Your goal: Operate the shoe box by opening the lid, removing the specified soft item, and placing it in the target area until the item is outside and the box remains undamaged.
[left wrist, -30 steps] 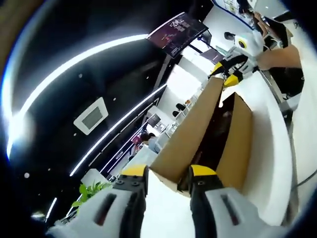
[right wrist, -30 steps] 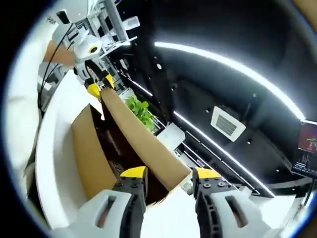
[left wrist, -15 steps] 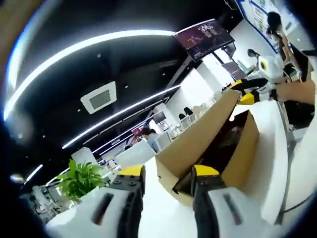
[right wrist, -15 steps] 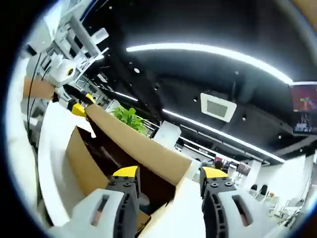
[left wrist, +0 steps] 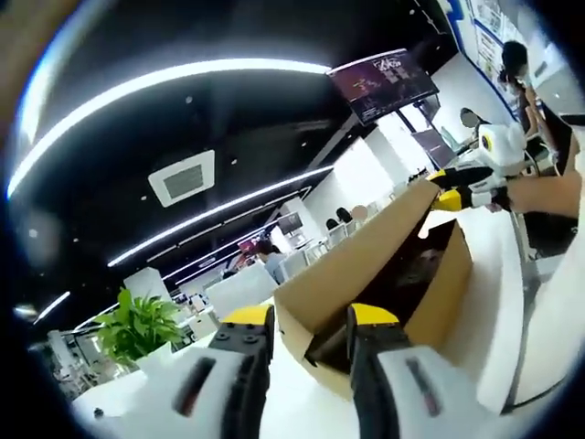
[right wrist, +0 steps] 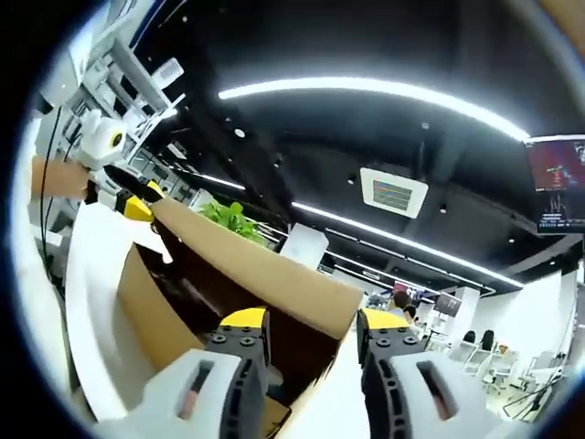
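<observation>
— While both grippers hold it, how does the shoe box [left wrist: 439, 283] look?
— Brown cardboard on the white tabletop [left wrist: 503, 302], lid [right wrist: 265, 274] lifted, dark inside. Left gripper [left wrist: 311, 322] and right gripper [right wrist: 309, 325] each pinch a lid corner.

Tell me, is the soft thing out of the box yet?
Not yet. The cardboard lid is lifted, so the shoe box stands open. The left tool and right tool each straddle a lid corner. Still left: reaching into the dark inside, taking the soft item and setting it down outside.
</observation>
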Motion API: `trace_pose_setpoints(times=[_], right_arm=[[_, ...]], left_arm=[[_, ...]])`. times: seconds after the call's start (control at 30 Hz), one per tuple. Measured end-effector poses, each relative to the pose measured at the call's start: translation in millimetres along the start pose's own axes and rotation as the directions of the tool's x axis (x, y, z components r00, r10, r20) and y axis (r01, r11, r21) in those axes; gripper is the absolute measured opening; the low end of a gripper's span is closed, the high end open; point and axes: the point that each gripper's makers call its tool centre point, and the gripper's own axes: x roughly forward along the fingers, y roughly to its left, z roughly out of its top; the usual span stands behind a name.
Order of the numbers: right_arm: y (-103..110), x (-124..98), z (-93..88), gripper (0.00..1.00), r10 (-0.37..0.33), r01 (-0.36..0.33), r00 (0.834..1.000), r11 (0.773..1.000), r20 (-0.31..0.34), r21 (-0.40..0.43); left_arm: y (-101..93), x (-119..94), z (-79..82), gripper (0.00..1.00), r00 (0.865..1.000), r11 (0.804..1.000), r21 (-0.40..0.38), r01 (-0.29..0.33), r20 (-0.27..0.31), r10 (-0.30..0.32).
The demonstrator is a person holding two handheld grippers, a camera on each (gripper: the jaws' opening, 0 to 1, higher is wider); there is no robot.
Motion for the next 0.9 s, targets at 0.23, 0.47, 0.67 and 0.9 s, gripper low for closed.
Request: trace_pose_setpoints(times=[0.23, 0.47, 0.67, 0.9], right_arm=[[1, 2, -0.4, 0.37, -0.024, 0.024, 1.000, 1.000, 0.000, -0.018], [-9, 3, 0.2, 0.27, -0.080, 0.079, 0.997, 0.996, -0.019, -0.038], [-10, 5, 1.1, 0.26, -0.098, 0.097, 0.995, 0.994, -0.023, -0.042], [-11, 0, -1.5, 0.25, -0.141, 0.141, 0.990, 0.989, -0.016, -0.034]], left_arm=[[-2.7, 0, 0.7, 0.33, 1.000, 0.999, -0.033, 0.014, 0.007, -0.014], [-4.2, 1, 2.4, 0.35, 1.000, 0.999, -0.029, 0.020, 0.024, -0.019], [-4.2, 2, 2.3, 0.35, 1.000, 1.000, -0.023, 0.016, 0.022, -0.015], [-3.2, 2, 0.8, 0.34, 1.000, 0.999, 0.035, 0.005, 0.007, -0.006]])
